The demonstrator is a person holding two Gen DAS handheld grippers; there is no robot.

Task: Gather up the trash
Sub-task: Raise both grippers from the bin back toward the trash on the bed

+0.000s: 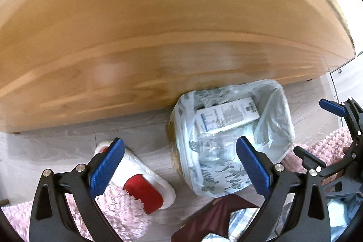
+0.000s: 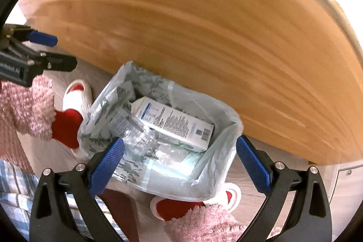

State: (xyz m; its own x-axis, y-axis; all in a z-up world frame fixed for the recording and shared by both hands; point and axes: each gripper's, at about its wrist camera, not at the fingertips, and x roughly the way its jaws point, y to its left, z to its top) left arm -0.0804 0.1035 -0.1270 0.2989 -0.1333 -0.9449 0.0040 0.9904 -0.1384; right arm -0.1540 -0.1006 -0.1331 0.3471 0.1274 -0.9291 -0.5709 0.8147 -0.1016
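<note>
A small trash bin lined with a leaf-printed plastic bag (image 1: 188,165) (image 2: 109,110) stands on the floor against a wooden panel. Inside lie a white printed carton (image 1: 226,117) (image 2: 174,124) and a clear plastic bottle (image 1: 213,149) (image 2: 133,133). My left gripper (image 1: 180,166) is open and empty above the bin's left side. My right gripper (image 2: 180,165) is open and empty right above the bin; it also shows at the right edge of the left wrist view (image 1: 317,128). The left gripper shows at the left of the right wrist view (image 2: 59,51).
The curved wooden panel (image 1: 158,26) (image 2: 204,26) fills the background. The person's feet in white slippers and red socks (image 1: 145,187) (image 2: 72,110) stand beside the bin, with pink fluffy trousers (image 2: 25,103). The floor is light grey (image 1: 56,146).
</note>
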